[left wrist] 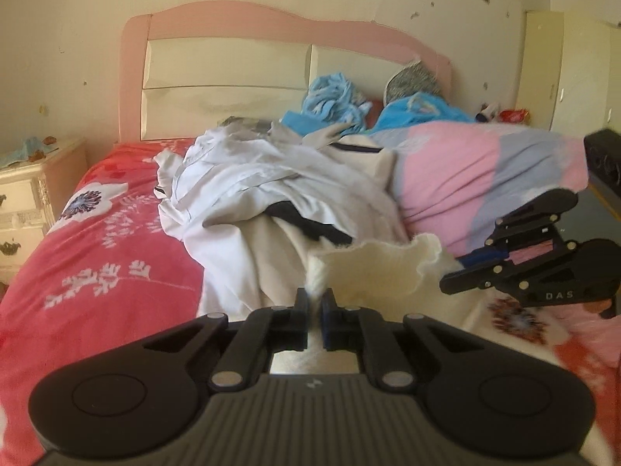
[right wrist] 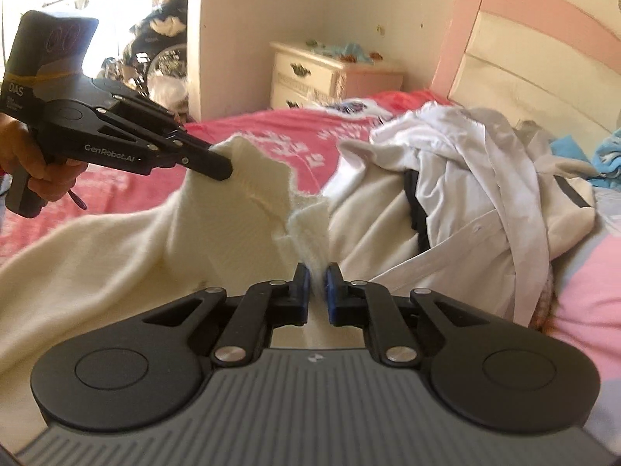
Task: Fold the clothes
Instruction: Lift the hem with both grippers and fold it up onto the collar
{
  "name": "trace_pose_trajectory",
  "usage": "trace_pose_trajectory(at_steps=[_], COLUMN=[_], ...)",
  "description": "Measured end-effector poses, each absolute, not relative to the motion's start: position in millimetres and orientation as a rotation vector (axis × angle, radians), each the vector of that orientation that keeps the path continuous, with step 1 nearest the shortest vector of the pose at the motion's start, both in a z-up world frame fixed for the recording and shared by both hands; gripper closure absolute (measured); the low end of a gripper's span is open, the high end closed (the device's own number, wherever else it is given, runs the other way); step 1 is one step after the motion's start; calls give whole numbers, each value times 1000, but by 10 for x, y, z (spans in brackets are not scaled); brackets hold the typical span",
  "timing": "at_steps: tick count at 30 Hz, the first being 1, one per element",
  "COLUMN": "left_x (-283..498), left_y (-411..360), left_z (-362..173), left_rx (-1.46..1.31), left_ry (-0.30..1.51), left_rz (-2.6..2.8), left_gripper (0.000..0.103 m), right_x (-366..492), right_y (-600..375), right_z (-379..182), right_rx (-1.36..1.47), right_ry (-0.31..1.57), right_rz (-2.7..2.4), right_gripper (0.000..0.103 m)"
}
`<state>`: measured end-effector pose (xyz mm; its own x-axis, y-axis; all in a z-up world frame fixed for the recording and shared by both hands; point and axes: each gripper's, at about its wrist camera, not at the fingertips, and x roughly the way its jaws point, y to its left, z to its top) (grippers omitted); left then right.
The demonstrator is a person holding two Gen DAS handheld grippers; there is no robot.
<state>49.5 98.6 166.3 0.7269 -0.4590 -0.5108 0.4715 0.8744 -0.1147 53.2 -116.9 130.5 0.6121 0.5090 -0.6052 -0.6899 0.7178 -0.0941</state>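
Our left gripper (left wrist: 315, 297) is pinched tight on the edge of a cream sweater (right wrist: 116, 240). Its two fingers are almost together, with only a thin bit of fuzzy cloth squeezed between them. Our right gripper (right wrist: 318, 277) is pinched the same way on another part of that edge, just a short way along. In the right wrist view we see the left gripper (right wrist: 217, 165) from the side, biting a raised corner of the sweater, with a hand (right wrist: 37, 163) around its handle.

The sweater edge is held up between the two grippers and dips a little in the middle. The rest of the sweater hangs down and spreads over the red flowered bedspread (left wrist: 97, 240).

Just behind the sweater there is a pile of white and grey clothes (left wrist: 248, 186). A pink and blue quilt (left wrist: 489, 182) is bunched up beside the pile on the right. Blue clothes (left wrist: 333, 101) sit near the pink headboard (left wrist: 233, 19).

The open room is on the left side of the bed, where the bedspread lies flat and bare. A small white nightstand (left wrist: 27, 190) stands past that edge.
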Motion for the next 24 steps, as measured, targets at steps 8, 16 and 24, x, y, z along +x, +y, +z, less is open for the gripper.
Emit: trace_pose_trajectory(at_steps=[8, 16, 24], left_x=[-411, -1150, -1815], left_y=[1105, 1137, 1123], left_z=[1790, 1767, 1646], left_rx=[-1, -23, -14], left_ry=[548, 561, 628], left_rz=[-545, -563, -599], left_gripper=[97, 97, 97], right_x=[-318, -923, -1537], right_y=[-1200, -1224, -1200], right_z=[1504, 1504, 1337], right_rx=[-314, -258, -227], right_ry=[542, 545, 621], right_rz=[746, 763, 810], right_gripper=[96, 96, 96])
